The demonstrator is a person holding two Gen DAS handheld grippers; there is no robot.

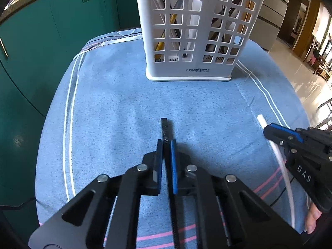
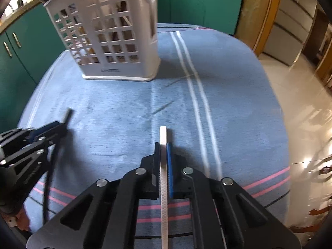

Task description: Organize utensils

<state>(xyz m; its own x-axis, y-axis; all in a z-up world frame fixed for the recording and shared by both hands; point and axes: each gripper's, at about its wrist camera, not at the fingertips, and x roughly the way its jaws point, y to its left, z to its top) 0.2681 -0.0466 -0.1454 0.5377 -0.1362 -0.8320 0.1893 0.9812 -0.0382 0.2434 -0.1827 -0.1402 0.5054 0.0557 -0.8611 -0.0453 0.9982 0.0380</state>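
Observation:
A white slotted utensil holder (image 1: 193, 31) stands upright at the far side of the blue cloth; it also shows in the right wrist view (image 2: 112, 35), with several utensils inside. My left gripper (image 1: 166, 143) is shut on a thin black utensil handle (image 1: 165, 129) that pokes out past the fingertips, above the cloth. My right gripper (image 2: 163, 145) is shut on a thin white utensil handle (image 2: 163, 134). The right gripper with the white handle (image 1: 261, 121) shows at the right in the left wrist view. The left gripper with the black handle (image 2: 67, 114) shows at the left in the right wrist view.
A blue cloth (image 1: 124, 103) with white and pink stripes covers the table. Green cabinets (image 1: 31, 51) stand behind and to the left. A shiny tiled floor (image 2: 300, 103) lies past the table's right edge.

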